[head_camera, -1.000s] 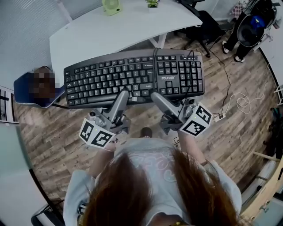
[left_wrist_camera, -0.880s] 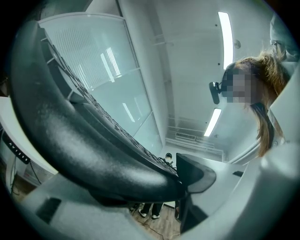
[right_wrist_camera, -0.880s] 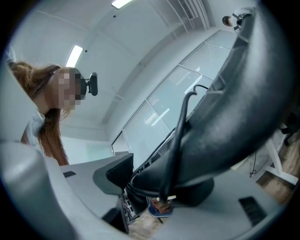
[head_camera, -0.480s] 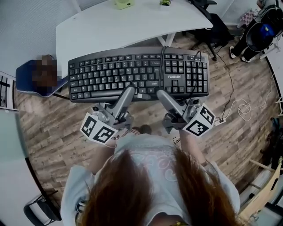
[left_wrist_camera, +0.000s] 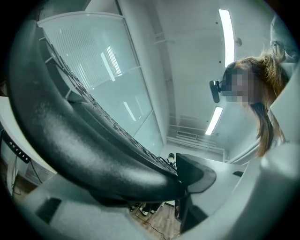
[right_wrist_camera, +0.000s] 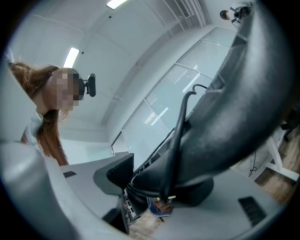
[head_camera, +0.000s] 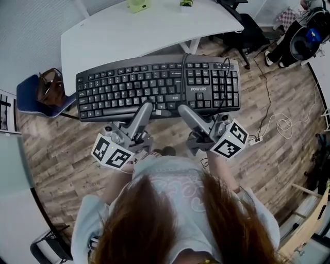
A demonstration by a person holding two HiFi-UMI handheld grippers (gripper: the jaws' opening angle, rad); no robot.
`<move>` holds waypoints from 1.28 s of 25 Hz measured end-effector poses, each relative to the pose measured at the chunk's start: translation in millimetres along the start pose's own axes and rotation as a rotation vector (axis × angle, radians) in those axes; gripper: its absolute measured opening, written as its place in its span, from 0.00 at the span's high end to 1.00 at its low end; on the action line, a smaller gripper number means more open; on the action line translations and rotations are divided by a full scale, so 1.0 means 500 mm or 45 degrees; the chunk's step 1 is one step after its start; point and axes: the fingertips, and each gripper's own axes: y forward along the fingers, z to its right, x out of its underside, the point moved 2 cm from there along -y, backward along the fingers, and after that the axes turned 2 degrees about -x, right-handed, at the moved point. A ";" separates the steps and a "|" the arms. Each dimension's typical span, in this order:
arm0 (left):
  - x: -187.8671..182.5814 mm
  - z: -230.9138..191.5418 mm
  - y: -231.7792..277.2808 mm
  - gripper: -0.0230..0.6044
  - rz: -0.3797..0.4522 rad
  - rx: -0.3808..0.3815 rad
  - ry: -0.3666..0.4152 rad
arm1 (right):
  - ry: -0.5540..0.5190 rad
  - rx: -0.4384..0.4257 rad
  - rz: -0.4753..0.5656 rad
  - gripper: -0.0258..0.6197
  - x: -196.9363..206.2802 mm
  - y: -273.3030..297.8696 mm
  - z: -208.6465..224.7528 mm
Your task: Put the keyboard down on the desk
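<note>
A black full-size keyboard (head_camera: 157, 85) hangs level in the air over the wooden floor, just short of the white desk (head_camera: 139, 28). My left gripper (head_camera: 146, 107) is shut on its near edge left of centre. My right gripper (head_camera: 183, 109) is shut on the same edge right of centre. In the left gripper view the keyboard's dark rim (left_wrist_camera: 89, 154) fills the gap between the jaws. In the right gripper view the keyboard (right_wrist_camera: 225, 136) and its black cable (right_wrist_camera: 180, 136) sit clamped between the jaws.
A blue chair (head_camera: 38, 98) with a brown bag on it stands left of the keyboard. Two small green things (head_camera: 135, 5) sit at the desk's far edge. A black office chair (head_camera: 242, 26) and loose cables (head_camera: 281, 121) on the floor lie to the right.
The keyboard and both grippers have shifted slightly, away and then back a little towards me. Both grips are unchanged.
</note>
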 end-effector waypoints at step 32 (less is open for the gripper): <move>0.005 -0.003 -0.002 0.51 0.104 0.081 0.112 | -0.106 -0.118 0.049 0.58 0.008 0.001 0.009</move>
